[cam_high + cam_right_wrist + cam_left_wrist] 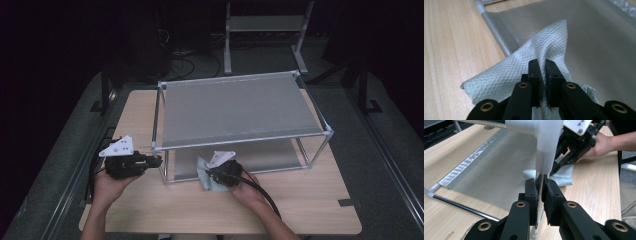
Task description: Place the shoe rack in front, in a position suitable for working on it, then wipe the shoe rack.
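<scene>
The left gripper [156, 160] is clamped on the front left post [539, 187] of the rack [240, 107], its jaws closed tight around the thin upright just under the white corner joint [544, 147]. The right gripper [212, 172] is pinched shut on a fold of the cloth [524, 72], a pale, diamond-textured wipe. The cloth bunches up between its jaws and spreads out ahead of them and to both sides, lying partly on the table [310, 200] and partly over the front edge of the rack's grey lower shelf [599, 37]. In the left gripper view, the cloth lies just beyond the post, under the right gripper [557, 165].
</scene>
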Available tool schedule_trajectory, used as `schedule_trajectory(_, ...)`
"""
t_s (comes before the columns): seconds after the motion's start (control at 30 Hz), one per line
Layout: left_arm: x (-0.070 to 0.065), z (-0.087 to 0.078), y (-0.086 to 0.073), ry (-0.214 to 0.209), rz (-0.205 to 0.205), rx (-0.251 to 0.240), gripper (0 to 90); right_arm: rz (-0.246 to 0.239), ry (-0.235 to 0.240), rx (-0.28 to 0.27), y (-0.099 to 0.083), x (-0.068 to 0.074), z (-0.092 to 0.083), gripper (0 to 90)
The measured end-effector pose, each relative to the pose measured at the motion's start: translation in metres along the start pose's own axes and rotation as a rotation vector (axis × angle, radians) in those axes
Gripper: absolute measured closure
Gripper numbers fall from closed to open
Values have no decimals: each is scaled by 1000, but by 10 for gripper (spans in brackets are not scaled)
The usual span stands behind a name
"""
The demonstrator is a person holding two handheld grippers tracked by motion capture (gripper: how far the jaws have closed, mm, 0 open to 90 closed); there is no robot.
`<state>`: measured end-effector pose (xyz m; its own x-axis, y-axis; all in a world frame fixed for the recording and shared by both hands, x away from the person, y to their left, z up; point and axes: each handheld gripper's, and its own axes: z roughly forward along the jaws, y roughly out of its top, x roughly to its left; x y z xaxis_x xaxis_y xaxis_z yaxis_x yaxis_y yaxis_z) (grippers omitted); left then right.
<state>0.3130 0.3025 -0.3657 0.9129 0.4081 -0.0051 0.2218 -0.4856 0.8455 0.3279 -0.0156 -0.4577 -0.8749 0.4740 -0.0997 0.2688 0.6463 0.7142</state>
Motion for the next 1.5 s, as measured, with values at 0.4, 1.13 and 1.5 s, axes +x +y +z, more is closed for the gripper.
schedule_trajectory(0.4, 1, -1, -1, 5, -6, -3, 818, 45, -15, 18, -18, -16, -17, 837)
schedule_trajectory(1.13, 4, -7, -5, 31, -20, -3, 819, 27, -16, 12, -10, -13, -8, 837)
schedule_trajectory(1.5, 4, -9, -5, 45, -26, 0, 819, 31, -72, 23, -17, -17, -11, 838)
